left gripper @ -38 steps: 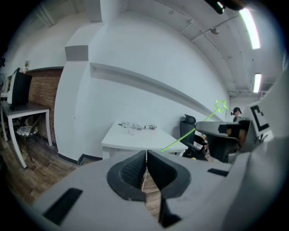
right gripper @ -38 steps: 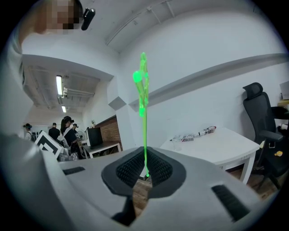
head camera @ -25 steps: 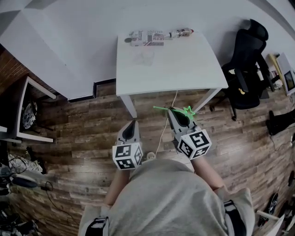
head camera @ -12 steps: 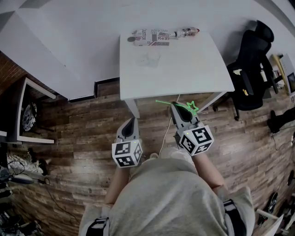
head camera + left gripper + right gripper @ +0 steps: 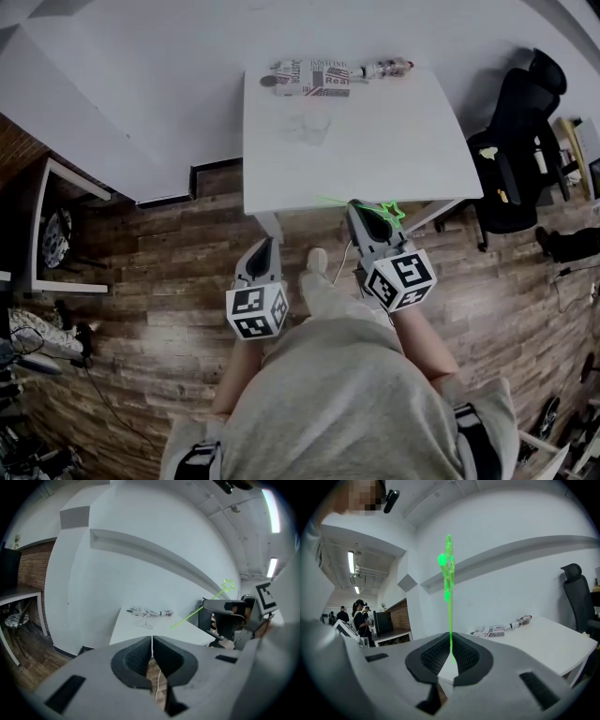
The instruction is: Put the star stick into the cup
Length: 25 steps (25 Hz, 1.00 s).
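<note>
Two grippers: left gripper (image 5: 266, 247), right gripper (image 5: 357, 210). One star stick (image 5: 449, 569). One cup (image 5: 309, 126). One table (image 5: 403, 141). One chair (image 5: 514, 155). One bottle (image 5: 385, 67).

Only "Real" was legible, on the newsprint-patterned packet (image 5: 314, 77) at the frame's upper centre; its other print blurred.

The head camera is looking steeply down from above the person onto the left gripper (image 5: 267, 244), right gripper (image 5: 362, 208) and white table (image 5: 375, 141) ahead. Each gripper camera is sitting close behind its own jaws, facing forward toward that table, which all three views are sharing. The left gripper view is also catching the star stick (image 5: 201, 606).
</note>
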Motion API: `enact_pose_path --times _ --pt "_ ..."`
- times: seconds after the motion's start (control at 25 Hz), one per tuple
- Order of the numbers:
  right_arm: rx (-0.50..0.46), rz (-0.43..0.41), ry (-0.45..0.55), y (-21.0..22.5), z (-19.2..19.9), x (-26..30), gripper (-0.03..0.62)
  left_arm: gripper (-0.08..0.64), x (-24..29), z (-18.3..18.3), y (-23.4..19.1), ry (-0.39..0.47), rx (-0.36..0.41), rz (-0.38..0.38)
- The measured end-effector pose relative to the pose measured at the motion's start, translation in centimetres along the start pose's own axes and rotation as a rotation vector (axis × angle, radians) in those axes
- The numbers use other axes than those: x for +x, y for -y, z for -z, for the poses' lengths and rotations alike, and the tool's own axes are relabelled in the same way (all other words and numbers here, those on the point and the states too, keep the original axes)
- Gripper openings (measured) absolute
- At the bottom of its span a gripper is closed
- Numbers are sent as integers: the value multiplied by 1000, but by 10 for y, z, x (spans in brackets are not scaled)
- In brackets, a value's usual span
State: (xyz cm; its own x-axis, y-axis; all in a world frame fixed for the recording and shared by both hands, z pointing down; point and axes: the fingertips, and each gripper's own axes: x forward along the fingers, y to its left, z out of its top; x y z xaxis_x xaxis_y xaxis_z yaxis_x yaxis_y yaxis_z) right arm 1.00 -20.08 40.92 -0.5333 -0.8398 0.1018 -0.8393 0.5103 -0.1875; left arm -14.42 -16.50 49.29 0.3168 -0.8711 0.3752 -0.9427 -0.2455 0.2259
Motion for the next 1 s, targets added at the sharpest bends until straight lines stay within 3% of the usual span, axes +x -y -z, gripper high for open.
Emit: enact_pose_path --times 0.6,1.0 --pt "-9 -36 -4 75 -32 121 14 9 120 -66 -26 0 14 -16" --pt "7 -37 -58 123 -25 185 14 9 185 -90 -33 -23 24 -15"
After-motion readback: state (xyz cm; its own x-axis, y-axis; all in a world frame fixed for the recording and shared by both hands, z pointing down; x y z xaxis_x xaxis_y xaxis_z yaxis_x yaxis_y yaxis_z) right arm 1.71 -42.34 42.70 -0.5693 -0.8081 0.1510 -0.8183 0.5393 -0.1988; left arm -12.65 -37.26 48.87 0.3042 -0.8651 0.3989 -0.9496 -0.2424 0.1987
